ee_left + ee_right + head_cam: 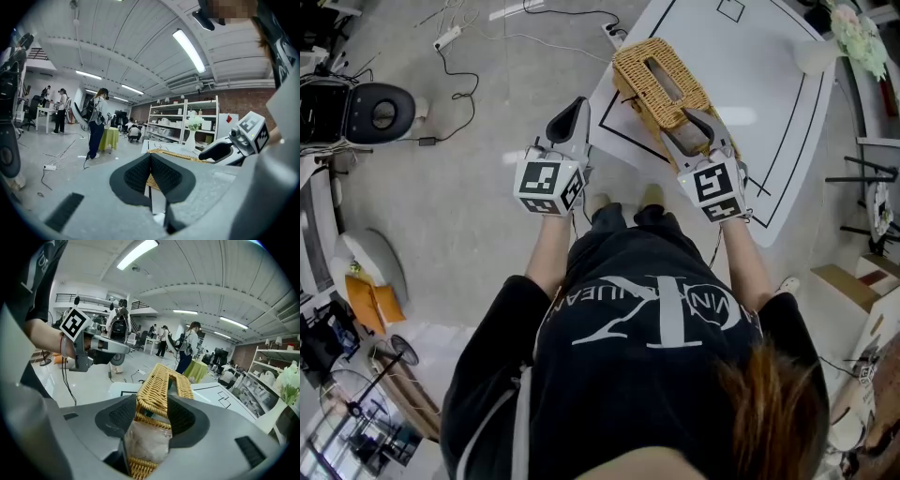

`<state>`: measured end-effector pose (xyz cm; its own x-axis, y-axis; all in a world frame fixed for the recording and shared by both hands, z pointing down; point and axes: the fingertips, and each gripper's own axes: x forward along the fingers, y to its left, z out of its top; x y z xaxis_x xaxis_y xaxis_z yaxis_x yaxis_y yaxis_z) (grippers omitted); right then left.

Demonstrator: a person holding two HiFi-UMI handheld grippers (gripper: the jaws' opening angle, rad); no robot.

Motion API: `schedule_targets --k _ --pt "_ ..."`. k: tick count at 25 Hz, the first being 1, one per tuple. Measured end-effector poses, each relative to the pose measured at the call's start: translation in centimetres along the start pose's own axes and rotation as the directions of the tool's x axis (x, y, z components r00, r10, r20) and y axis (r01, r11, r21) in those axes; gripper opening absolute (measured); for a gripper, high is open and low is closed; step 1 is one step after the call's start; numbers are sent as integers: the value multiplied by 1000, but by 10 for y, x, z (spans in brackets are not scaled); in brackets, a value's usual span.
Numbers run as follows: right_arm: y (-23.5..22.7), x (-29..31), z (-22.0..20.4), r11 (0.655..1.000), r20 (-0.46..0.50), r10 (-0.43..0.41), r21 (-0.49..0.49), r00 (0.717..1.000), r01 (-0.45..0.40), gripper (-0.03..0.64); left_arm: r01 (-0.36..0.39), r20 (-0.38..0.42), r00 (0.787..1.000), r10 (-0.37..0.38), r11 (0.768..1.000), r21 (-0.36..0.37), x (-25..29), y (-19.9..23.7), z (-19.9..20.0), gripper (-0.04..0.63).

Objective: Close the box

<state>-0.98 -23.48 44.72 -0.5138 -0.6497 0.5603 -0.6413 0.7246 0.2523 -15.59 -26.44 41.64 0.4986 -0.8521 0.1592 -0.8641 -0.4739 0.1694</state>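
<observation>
A woven wicker box [661, 89] with a slot in its lid lies on the white table [769, 122]. My right gripper [694, 120] is at the box's near end. In the right gripper view its jaws stand wide on either side of the lid's end [161, 380], with a clear plastic pack [147, 441] showing under the lid; the pads do not seem to press. My left gripper [578, 105] hangs left of the box, off the table's edge, its jaws shut on nothing [151, 161]. The box's edge [173, 153] shows just beyond them.
A white vase with pale flowers [853, 33] stands at the table's far right. Cables and a power strip [450, 37] lie on the floor to the left, by a dark round seat [380, 111]. Cardboard boxes [853, 281] sit at the right. Several people stand far off.
</observation>
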Motion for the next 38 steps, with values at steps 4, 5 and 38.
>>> schedule_targets --k 4,5,38 --pt "2 3 -3 1000 -14 29 9 999 -28 207 -7 -4 1000 7 1000 -4 0 0 -3 11" --pt "3 4 -3 999 -16 32 13 999 -32 209 -8 -5 1000 8 1000 -5 0 1 -3 11" --pt "-78 -56 8 927 265 -148 372 953 41 -1 8 40 999 -11 998 56 21 -9 30 11"
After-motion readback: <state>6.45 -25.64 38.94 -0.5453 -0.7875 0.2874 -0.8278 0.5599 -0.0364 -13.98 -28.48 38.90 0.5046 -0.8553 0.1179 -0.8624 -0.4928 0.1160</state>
